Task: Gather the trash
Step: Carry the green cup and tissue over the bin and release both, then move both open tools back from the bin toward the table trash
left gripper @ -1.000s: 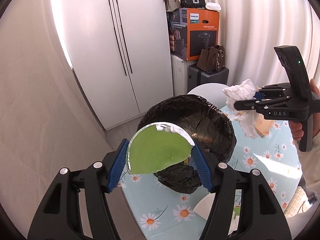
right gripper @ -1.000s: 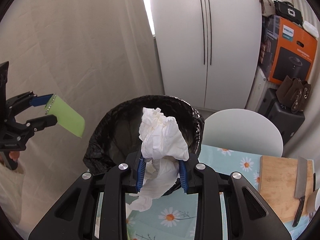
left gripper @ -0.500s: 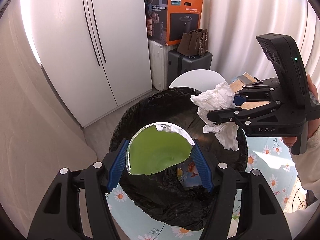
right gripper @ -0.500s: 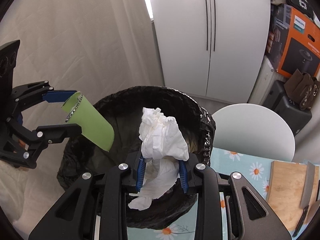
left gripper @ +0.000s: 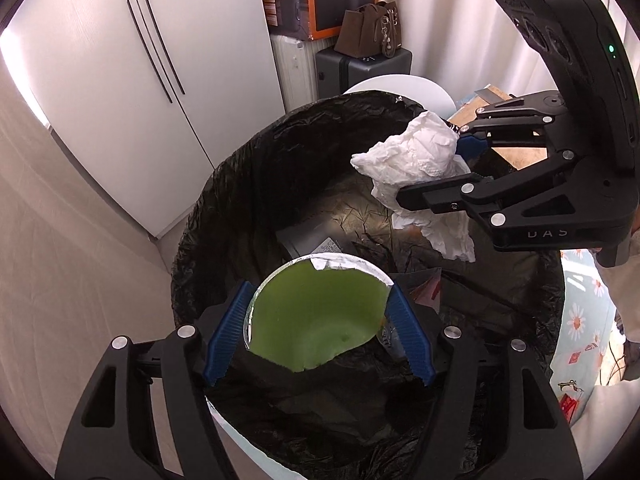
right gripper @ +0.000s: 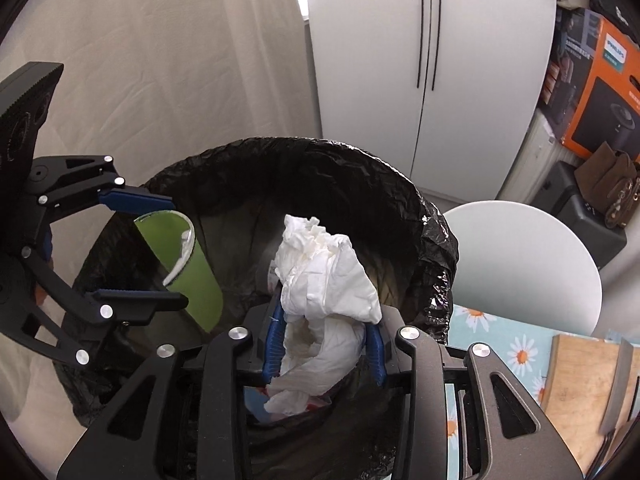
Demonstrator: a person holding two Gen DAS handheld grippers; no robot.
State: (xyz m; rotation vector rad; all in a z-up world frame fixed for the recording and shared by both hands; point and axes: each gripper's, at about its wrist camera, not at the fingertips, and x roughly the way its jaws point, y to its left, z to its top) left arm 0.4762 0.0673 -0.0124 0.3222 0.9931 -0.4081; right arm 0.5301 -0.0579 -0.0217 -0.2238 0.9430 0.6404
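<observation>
A: Starting on your left: your left gripper point(left gripper: 318, 330) has its blue ribbed pads point(left gripper: 226, 332) pressed against both sides of a light-green paper cup with a torn silver foil rim point(left gripper: 316, 316). That's a firm pinch.

B: And where's the cup sitting?

A: You're holding it in the air over the mouth of the round bin lined with a crinkled black plastic bag point(left gripper: 224, 200), on its left side. From your right camera the cup point(right gripper: 188, 264) hangs tilted inside the rim line, the left gripper point(right gripper: 148, 248) clamped above and below it.

B: Anything in the bin?

A: Some flat packaging with printed labels point(left gripper: 316, 240) lies at the bottom; I can't tell what it is.

B: Now the right side.

A: Your right gripper point(right gripper: 324, 344) is closed on a crumpled white paper tissue point(right gripper: 324, 280), wedged between the blue pads with a loose tail hanging below. In the left view that tissue point(left gripper: 416, 164) and the right gripper point(left gripper: 448, 168) are over the bin's right half, well apart from the cup.

B: And beyond?

A: A daisy-print blue tablecloth point(right gripper: 516, 344), then a wooden chopping board point(right gripper: 580, 384) with a cleaver point(right gripper: 616, 388) on it.
</observation>
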